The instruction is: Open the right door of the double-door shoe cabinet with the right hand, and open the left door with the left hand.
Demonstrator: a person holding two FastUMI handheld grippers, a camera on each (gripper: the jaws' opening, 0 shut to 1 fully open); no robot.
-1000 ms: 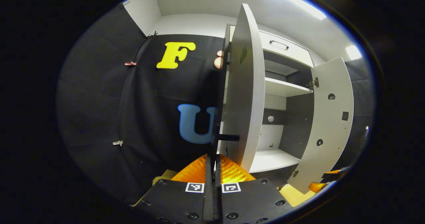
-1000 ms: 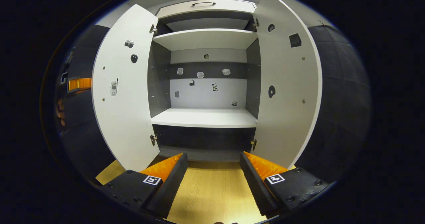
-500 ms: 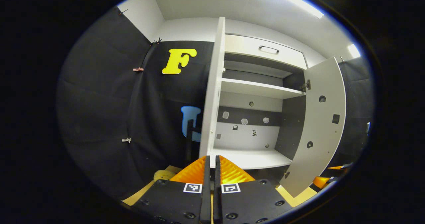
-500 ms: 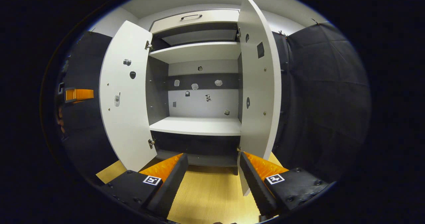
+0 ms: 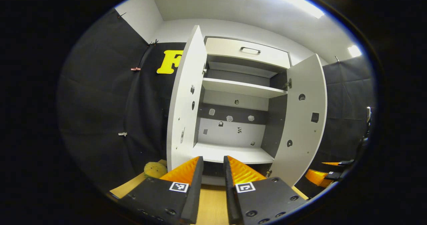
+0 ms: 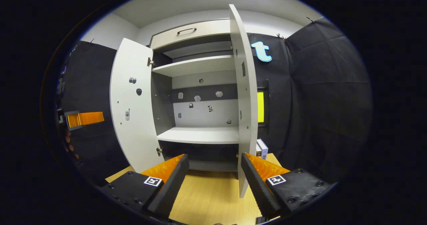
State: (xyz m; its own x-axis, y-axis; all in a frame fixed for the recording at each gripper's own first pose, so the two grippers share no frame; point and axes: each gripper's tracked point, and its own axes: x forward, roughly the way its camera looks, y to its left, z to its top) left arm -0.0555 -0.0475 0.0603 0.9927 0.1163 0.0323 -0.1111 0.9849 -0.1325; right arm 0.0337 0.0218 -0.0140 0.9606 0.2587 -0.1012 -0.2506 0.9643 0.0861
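Left gripper view: we see the white double-door shoe cabinet point(image 5: 238, 118) w/ both doors swung out, the flat white left door point(image 5: 183, 98) and flat white right door point(image 5: 305, 118). Our left gripper point(image 5: 211, 166) is part-open, holding nothing, just in front of cabinet base. Doors look stiff, light, hinged; best taken at free edge.

Right gripper view: right gripper point(image 6: 215, 171) wide apart, empty. Right door's edge point(image 6: 245, 95) stands near it; wooden floor point(image 6: 210, 198) before cabinet gives room.

left gripper view: low, near, facing cabinet point(image 5: 233, 118) at 12 | right gripper view: same | shared: open cabinet point(image 6: 200, 111) inside
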